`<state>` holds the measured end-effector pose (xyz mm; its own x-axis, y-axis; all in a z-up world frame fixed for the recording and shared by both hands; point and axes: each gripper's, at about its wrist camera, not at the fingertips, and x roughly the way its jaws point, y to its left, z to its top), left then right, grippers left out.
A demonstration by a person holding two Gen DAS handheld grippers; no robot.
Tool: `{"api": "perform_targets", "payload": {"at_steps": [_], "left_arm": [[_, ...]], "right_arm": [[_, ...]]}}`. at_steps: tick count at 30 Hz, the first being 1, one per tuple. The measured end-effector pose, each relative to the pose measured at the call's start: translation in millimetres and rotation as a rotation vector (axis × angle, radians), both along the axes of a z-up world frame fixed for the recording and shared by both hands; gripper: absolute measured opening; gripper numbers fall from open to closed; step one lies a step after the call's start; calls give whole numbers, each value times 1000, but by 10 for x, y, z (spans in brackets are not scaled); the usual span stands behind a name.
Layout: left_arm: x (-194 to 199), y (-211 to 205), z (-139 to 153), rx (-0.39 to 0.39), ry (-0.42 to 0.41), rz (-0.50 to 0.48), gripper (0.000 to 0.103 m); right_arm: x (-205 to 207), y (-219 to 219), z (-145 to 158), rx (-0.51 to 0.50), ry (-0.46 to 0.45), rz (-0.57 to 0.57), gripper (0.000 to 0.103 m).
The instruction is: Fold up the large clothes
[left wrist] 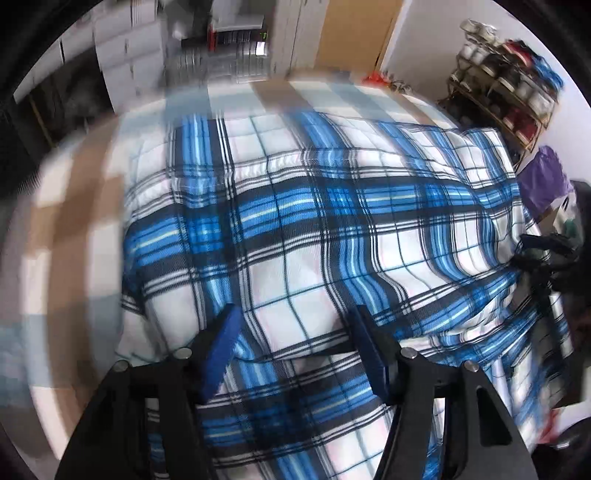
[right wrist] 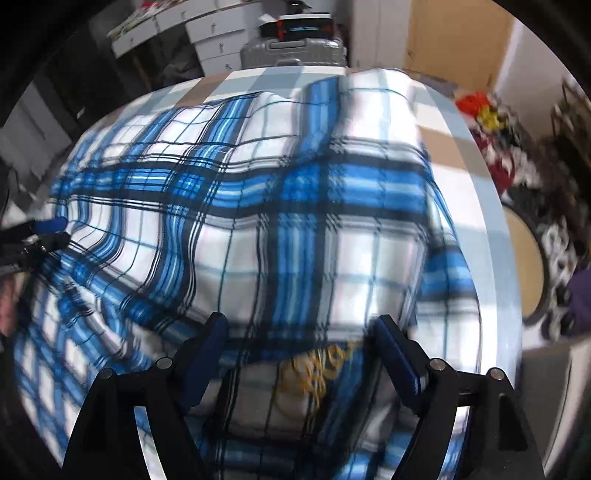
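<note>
Both wrist views look steeply down, close over one plaid cloth (left wrist: 295, 221).

No text can be read in either view. On the plaid cloth (right wrist: 258, 229), near its lower edge in the right wrist view, there is a yellow stitched mark (right wrist: 321, 369), maybe letters, but it is blurred and I cannot tell what it says. On top of the grey suitcase (right wrist: 295, 51) lies a dark device (right wrist: 299, 26) with a small lit strip; no number or word can be read on it. In the left wrist view the same device shows a small green light (left wrist: 264, 36), too blurred to read.
</note>
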<state>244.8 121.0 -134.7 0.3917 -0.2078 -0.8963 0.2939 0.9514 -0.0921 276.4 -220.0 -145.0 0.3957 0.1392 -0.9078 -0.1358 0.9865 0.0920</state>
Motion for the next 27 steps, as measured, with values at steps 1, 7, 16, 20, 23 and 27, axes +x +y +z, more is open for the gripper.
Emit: {"api": "perform_targets", "payload": {"at_steps": [1, 7, 16, 20, 23, 27], "left_arm": [[-6, 3, -26, 17, 25, 4, 56], [-514, 184, 273, 37, -9, 13, 57], [-1413, 164, 465, -17, -34, 65, 57], [-1806, -56, 501, -123, -32, 36, 59], [-1960, -630, 332, -169, 38, -69, 62], [-2035, -1326, 77, -107, 52, -176, 62]], "right_arm": [[-92, -19, 59, -2, -12, -4, 81], [-760, -354, 464, 57, -93, -35, 83], [-1788, -573, 427, 107, -21, -100, 88], [-2154, -250, 481, 195, -65, -52, 88], [-2425, 11, 602, 263, -191, -80, 88], [-2746, -3, 605, 380, -388, -341, 90]]}}
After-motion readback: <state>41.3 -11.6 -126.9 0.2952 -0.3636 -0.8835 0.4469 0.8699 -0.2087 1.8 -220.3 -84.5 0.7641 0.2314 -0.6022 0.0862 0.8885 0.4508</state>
